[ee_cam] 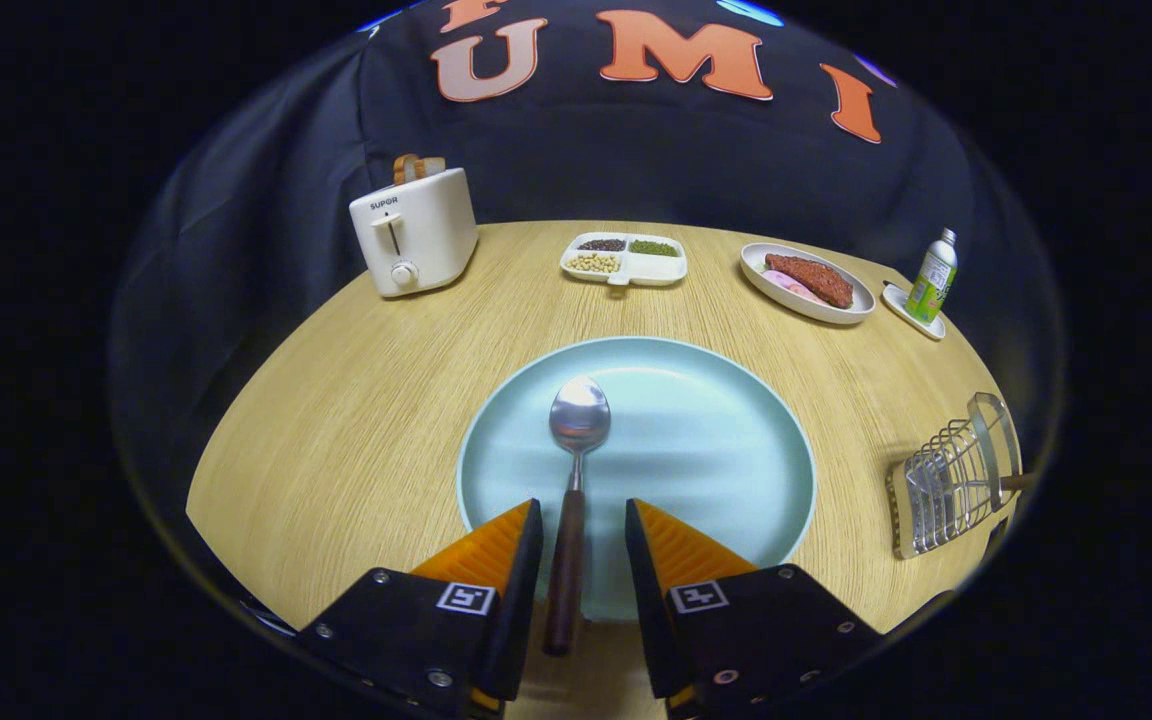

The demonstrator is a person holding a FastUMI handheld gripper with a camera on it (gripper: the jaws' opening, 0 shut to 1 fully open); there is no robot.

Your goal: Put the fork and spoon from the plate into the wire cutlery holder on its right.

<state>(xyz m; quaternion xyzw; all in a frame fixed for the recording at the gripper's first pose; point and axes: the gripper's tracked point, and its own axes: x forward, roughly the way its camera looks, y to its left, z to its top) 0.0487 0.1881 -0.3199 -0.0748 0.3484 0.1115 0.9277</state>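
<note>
The step in hand looks like the pickup of the spoon [577, 470]: it lies on the pale blue plate [726, 450], bowl toward 12 o'clock, its dark handle running back over the plate's near rim and between the 2 fingers [534, 560]. The gripper [583, 520] is spread, released, with a gap on each side of the handle, though the left finger stands closer to it.

No fork is on the plate, and something with a handle already sits in the wire cutlery holder [951, 480] at 3 o'clock, so I judge 1 piece done.

Next move, as I judge it: close on the handle, lift, then swing toward 3 o'clock.

The bare worktop [356, 430] between plate and holder leaves open room. The holder stands close to the worktop's edge, so the swing wants care. Toaster [414, 240], snack tray [624, 258], meat dish [806, 280] and bottle [934, 275] sit well apart near 12 o'clock.
</note>
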